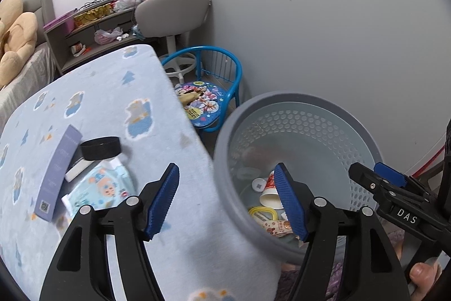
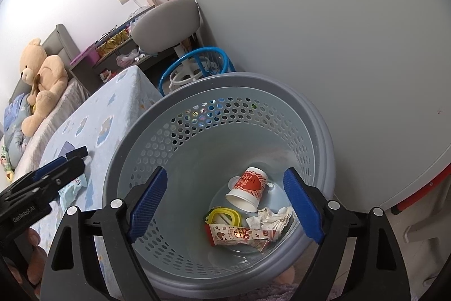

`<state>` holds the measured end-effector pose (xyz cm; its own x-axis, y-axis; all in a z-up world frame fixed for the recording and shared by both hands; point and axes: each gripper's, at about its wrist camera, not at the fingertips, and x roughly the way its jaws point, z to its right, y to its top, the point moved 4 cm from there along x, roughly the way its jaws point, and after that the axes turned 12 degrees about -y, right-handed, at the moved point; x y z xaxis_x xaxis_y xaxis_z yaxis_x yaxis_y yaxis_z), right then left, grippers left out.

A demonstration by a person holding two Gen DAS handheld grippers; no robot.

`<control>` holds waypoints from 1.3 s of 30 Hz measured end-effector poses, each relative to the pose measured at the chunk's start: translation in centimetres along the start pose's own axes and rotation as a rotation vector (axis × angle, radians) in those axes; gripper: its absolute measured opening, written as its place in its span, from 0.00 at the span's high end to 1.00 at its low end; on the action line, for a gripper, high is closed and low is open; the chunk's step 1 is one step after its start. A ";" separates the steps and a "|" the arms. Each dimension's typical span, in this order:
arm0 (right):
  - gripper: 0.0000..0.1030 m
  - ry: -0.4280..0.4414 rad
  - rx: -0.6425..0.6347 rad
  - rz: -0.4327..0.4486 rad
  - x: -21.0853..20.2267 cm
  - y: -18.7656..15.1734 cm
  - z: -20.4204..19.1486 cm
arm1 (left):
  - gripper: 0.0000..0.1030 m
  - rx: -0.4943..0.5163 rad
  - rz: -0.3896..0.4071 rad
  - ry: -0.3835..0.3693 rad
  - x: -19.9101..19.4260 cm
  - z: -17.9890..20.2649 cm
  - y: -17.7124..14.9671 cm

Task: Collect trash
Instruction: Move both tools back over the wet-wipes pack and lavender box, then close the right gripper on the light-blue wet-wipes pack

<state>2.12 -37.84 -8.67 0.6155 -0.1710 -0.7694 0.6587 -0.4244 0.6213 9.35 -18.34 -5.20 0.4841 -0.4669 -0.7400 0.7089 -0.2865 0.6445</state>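
A grey perforated trash basket (image 2: 318, 131) stands beside the blue-covered table (image 1: 98, 109); it also shows in the left wrist view (image 1: 222, 131). Inside lie a red-and-white paper cup (image 2: 249, 186), crumpled tissue (image 2: 270, 217), a yellow ring (image 2: 225, 215) and a snack wrapper (image 2: 239, 234). My right gripper (image 2: 225, 205) is open and empty above the basket's mouth. My left gripper (image 1: 228, 202) is open and empty over the table edge and basket rim. On the table lie a purple box (image 1: 57, 171), a black ring (image 1: 100, 148) and a light-blue printed packet (image 1: 104, 188).
A blue child's chair (image 1: 208, 100) stands behind the basket, with a grey swivel chair (image 1: 172, 11) and cluttered shelves (image 1: 93, 27) beyond. A teddy bear (image 2: 39, 81) sits on the bed at left. A white wall (image 2: 338, 33) is close on the right.
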 end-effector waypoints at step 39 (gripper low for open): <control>0.13 0.199 -0.418 -0.112 -0.5 -8.6 -28.7 | 0.33 -0.333 0.086 0.291 -13.3 -22.9 -9.8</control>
<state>8.63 -8.58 -9.36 0.5746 0.0465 -0.8171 0.8184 -0.0290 0.5739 7.69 9.85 -6.06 0.6392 -0.2085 -0.7402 0.7629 0.0508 0.6445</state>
